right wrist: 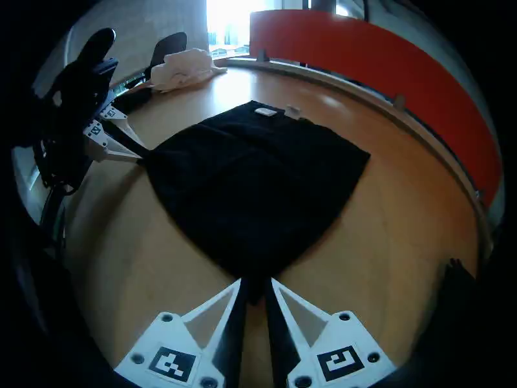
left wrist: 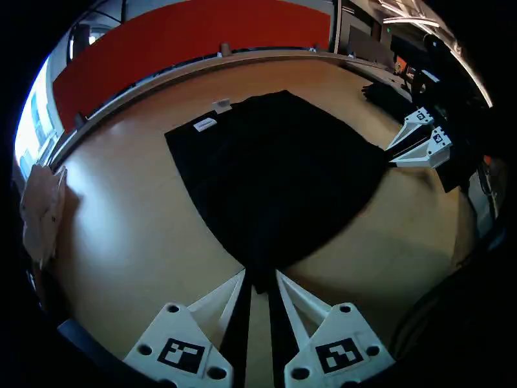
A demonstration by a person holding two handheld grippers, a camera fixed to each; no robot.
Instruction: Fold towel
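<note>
A black towel (left wrist: 278, 174) lies spread flat on the wooden table (left wrist: 129, 220), with white tags (left wrist: 205, 124) at its far corner. In the left gripper view my left gripper (left wrist: 258, 288) is shut on the towel's near corner. The right gripper (left wrist: 390, 155) shows farther off, pinching the towel's right corner. In the right gripper view the same towel (right wrist: 258, 181) spreads ahead, and my right gripper (right wrist: 256, 291) is shut on its near corner. Off to the left there, the left gripper (right wrist: 143, 155) holds the other corner.
A crumpled pale cloth (right wrist: 182, 68) lies at the far edge of the table, also seen as the pale cloth (left wrist: 40, 210). A red panel (left wrist: 194, 39) runs behind the curved table rim. Dark chairs (right wrist: 168, 45) stand beyond the table.
</note>
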